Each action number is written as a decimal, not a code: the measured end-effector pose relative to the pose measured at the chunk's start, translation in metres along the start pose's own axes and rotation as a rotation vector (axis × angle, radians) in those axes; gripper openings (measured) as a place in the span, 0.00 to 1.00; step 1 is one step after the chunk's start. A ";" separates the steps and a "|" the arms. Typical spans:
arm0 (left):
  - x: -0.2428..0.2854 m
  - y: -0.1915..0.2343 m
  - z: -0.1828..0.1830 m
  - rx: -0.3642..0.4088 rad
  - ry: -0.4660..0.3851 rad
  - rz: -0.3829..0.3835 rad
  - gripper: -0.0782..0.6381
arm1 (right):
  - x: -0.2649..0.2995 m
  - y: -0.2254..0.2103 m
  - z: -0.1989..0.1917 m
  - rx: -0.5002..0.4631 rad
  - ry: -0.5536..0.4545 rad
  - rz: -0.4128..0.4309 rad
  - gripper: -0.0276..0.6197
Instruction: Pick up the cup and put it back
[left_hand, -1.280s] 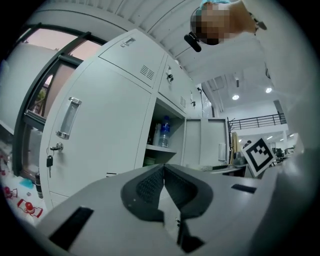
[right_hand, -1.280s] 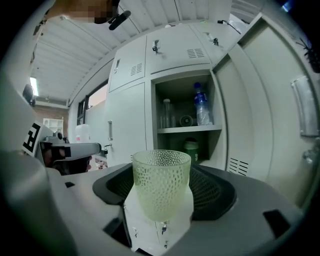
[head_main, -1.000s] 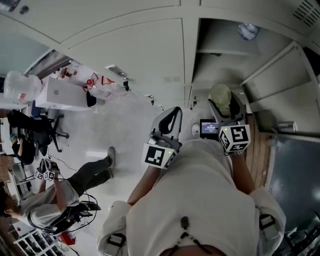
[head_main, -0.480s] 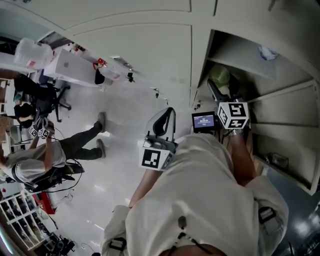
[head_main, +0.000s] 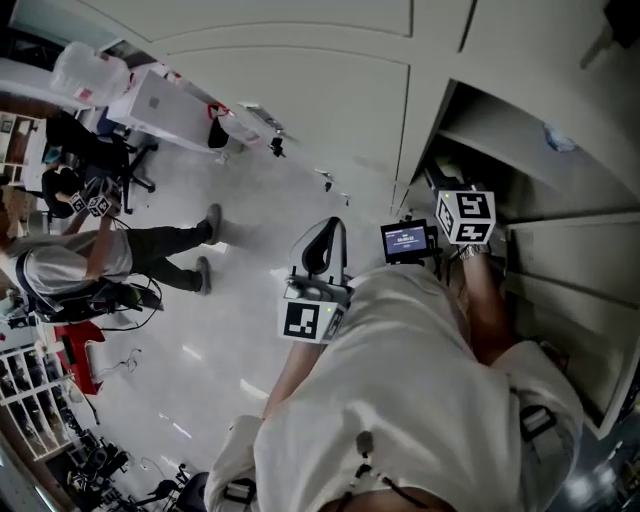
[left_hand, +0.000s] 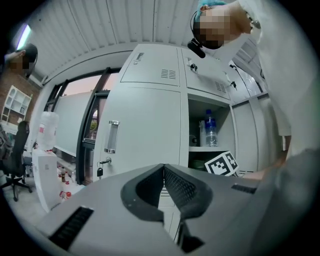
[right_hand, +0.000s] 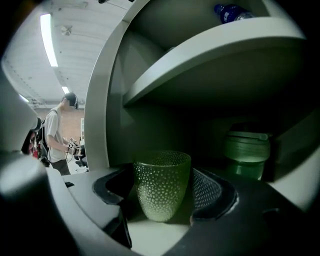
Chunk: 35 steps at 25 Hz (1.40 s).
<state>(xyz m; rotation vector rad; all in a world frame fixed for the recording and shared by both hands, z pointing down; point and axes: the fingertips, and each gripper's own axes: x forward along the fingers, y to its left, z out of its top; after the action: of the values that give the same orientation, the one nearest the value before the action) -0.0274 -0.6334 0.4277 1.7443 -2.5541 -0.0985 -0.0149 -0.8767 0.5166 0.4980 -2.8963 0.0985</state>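
In the right gripper view a green dimpled glass cup stands upright between the two dark pads of my right gripper, which is shut on it. The cup's base is at or just above the pale lower shelf inside the open cabinet. In the head view only the right gripper's marker cube shows at the cabinet opening; the cup is hidden there. My left gripper hangs in front of the closed cabinet door, and its jaws are shut on nothing.
A green lidded container sits at the back right of the same shelf. The upper shelf hangs close above and carries a water bottle. A person stands on the floor to the left.
My right gripper has carried the cup forward into the cabinet's lower compartment, so the cup is out of sight in the head view. The left gripper stayed roughly in place.
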 end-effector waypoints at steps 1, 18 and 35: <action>0.000 0.001 0.000 0.001 0.000 0.008 0.12 | 0.003 0.001 -0.002 -0.001 0.004 0.006 0.56; 0.000 -0.006 -0.007 -0.014 0.017 -0.038 0.12 | -0.008 -0.001 -0.017 -0.030 0.039 -0.038 0.56; -0.028 0.009 -0.006 -0.033 0.010 -0.304 0.12 | -0.118 0.063 -0.031 0.145 0.002 -0.201 0.53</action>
<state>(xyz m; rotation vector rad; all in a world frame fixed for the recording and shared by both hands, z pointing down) -0.0245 -0.6041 0.4344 2.0990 -2.2469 -0.1404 0.0790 -0.7764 0.5203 0.8096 -2.8313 0.2789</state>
